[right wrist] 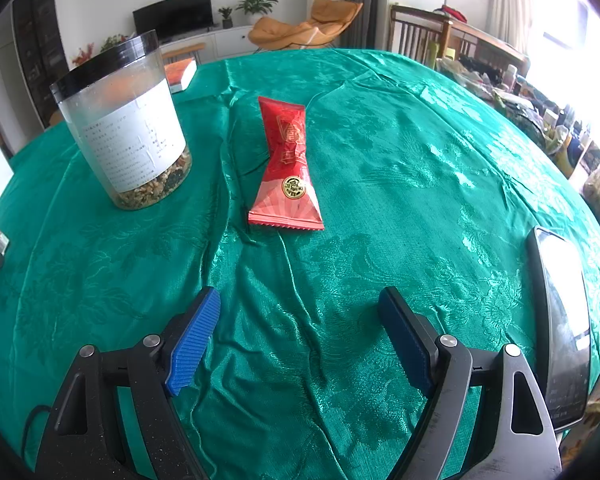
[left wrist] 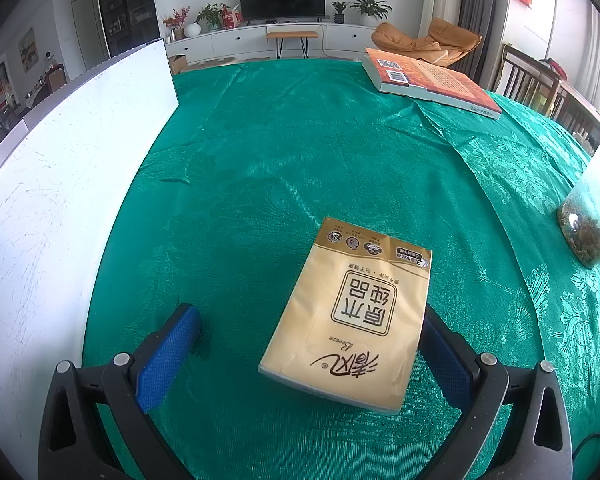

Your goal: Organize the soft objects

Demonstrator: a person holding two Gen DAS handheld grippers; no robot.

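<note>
A person's left tool (left wrist: 308,344) is hanging spread wide over a green brocade tabletop (left wrist: 300,152), its blue pads bracketing the near end of a gold tissue pack (left wrist: 348,316) in the lower centre of the left wrist view; the right pad sits against or just beside the pack's edge, the left pad well apart from it. To take the soft pack cleanly, the tool probably needs to shift until both pads flank its long sides, then squeeze only lightly, since the pack will likely give. The wrapper is showing large Chinese characters, upside down, reading "原木纯品", with "Breeze" and the brand "清风" below. The right tool (right wrist: 300,312) is likewise released and empty at the bottom of its view, pointing toward a red snack sachet (right wrist: 288,168) lying centre frame, beside a clear jar (right wrist: 128,128) with a black lid and a white label too small to read. An orange book (left wrist: 432,80) is resting upper right, barcode showing.
</note>
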